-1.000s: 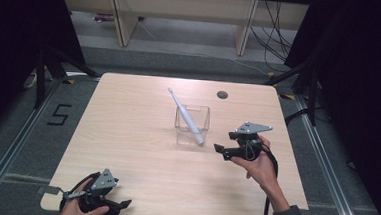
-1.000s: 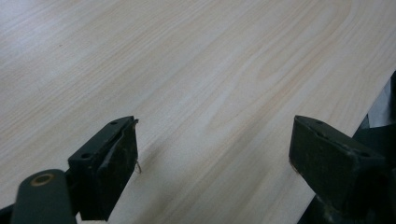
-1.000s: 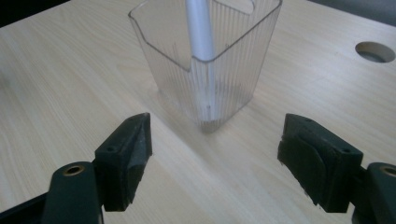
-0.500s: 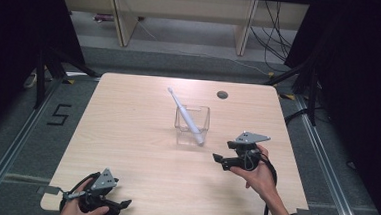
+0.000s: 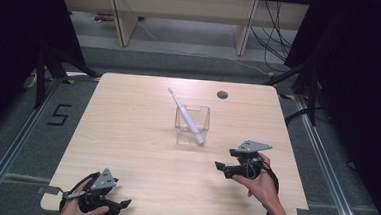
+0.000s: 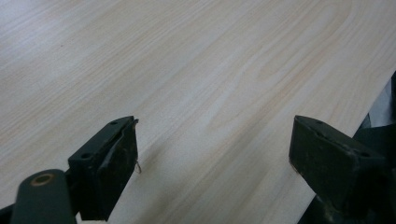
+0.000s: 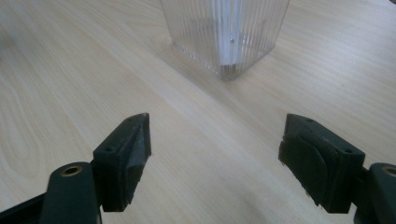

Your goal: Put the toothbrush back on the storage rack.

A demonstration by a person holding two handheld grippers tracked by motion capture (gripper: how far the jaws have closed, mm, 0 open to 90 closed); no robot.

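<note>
A clear ribbed square cup stands near the middle of the wooden table, with a white toothbrush leaning in it, head up and toward the far left. My right gripper is held open low over the table, to the right of the cup and nearer the front, jaws pointing left. In the right gripper view the cup sits just ahead of the empty jaws. My left gripper rests open at the table's front left edge, empty.
A small dark round hole lies in the table top near the far edge. Shelving legs and cables stand on the floor beyond the table. A floor mark "5" lies to the left.
My right gripper has drawn back toward the front of the table, away from the cup. The left gripper, cup and toothbrush have stayed put.
</note>
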